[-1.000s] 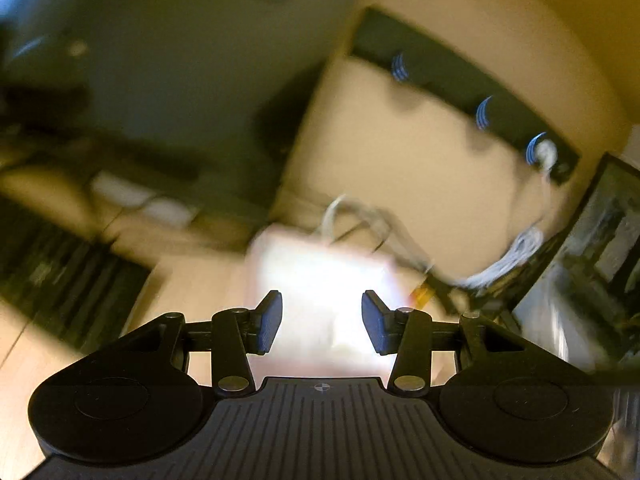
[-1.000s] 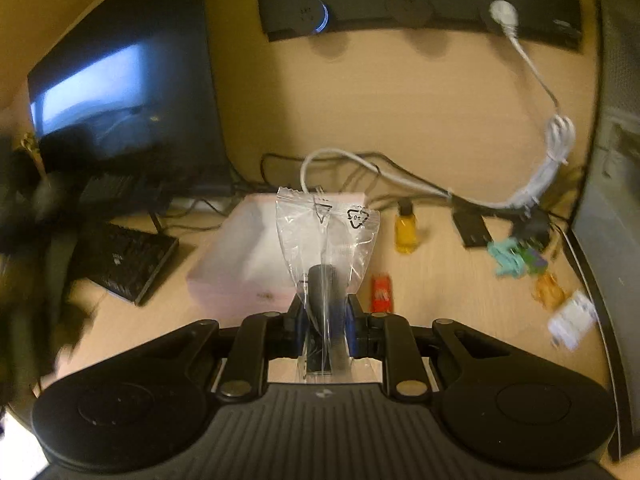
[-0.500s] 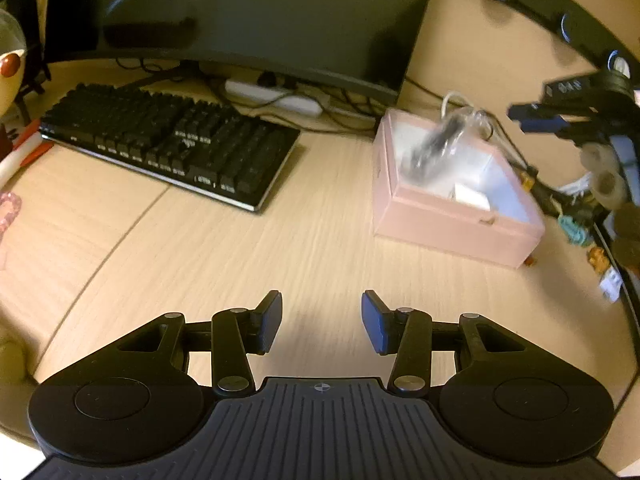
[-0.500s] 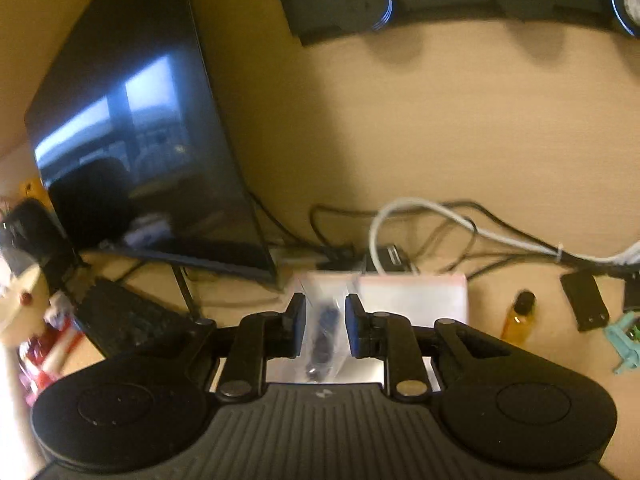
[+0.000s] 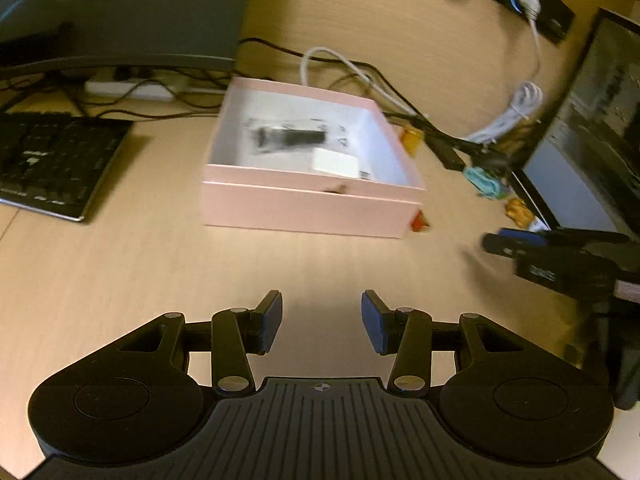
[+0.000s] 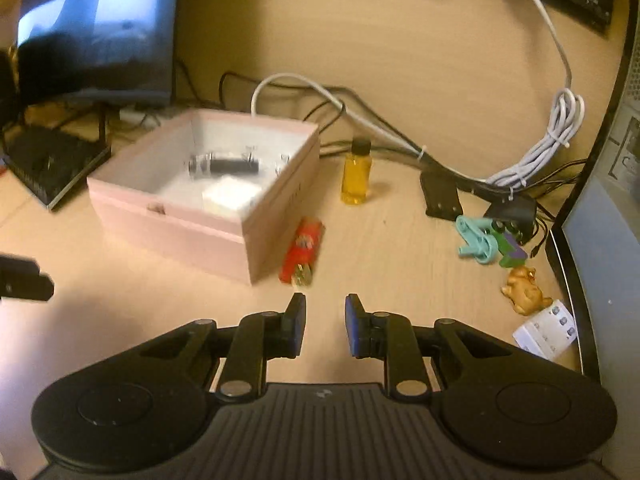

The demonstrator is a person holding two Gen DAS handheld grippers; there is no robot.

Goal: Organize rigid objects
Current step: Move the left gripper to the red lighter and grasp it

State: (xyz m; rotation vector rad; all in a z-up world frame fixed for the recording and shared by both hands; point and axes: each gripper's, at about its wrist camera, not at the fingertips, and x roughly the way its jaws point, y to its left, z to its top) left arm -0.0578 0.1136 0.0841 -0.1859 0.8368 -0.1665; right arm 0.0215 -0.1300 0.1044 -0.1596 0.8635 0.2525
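Jaws apart, empty; bagged part (image 6: 224,166) in box (image 6: 176,232)

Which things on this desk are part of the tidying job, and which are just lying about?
Part of the job: pink box, bagged black part and white block inside it, red lighter, yellow bottle, teal piece, small figurine.

Lying about: keyboard, monitor, white cable.

bagged part (image 6: 224,165) lies in the box (image 6: 192,236) — bottle (image 6: 355,174) right, keyboard (image 5: 52,164) left.
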